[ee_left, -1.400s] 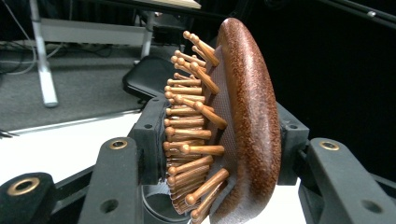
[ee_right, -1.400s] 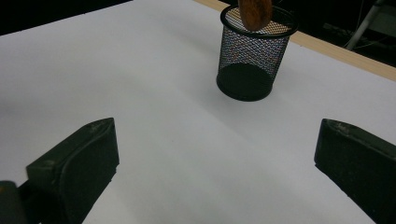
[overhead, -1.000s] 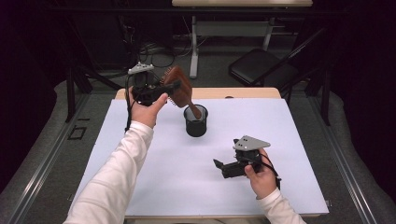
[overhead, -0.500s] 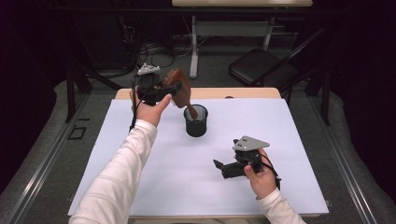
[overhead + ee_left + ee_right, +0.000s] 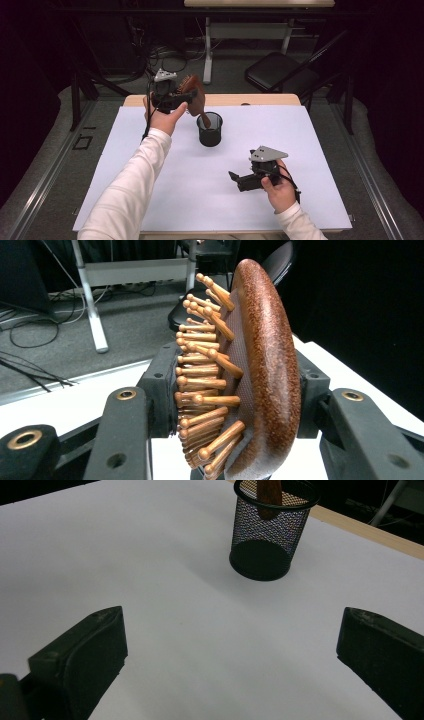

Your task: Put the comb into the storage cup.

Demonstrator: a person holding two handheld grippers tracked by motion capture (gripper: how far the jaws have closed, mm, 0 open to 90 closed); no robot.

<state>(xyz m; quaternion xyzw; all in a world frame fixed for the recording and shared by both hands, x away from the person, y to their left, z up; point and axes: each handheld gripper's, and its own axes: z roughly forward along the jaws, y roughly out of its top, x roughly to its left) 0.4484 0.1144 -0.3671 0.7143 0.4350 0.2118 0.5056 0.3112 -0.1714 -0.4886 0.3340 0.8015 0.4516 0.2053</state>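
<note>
Over the far left of the white table (image 5: 150, 200), the left gripper (image 5: 175, 100) pinches the head of a wooden hairbrush (image 5: 250, 370), its handle tip angled down inside the rim of the black mesh cup (image 5: 210, 131). The right gripper (image 5: 250, 181), jaws spread and empty, rests near the front right; seating the brush well likely means keeping the handle centred and lowering slowly so the light cup does not tip
</note>
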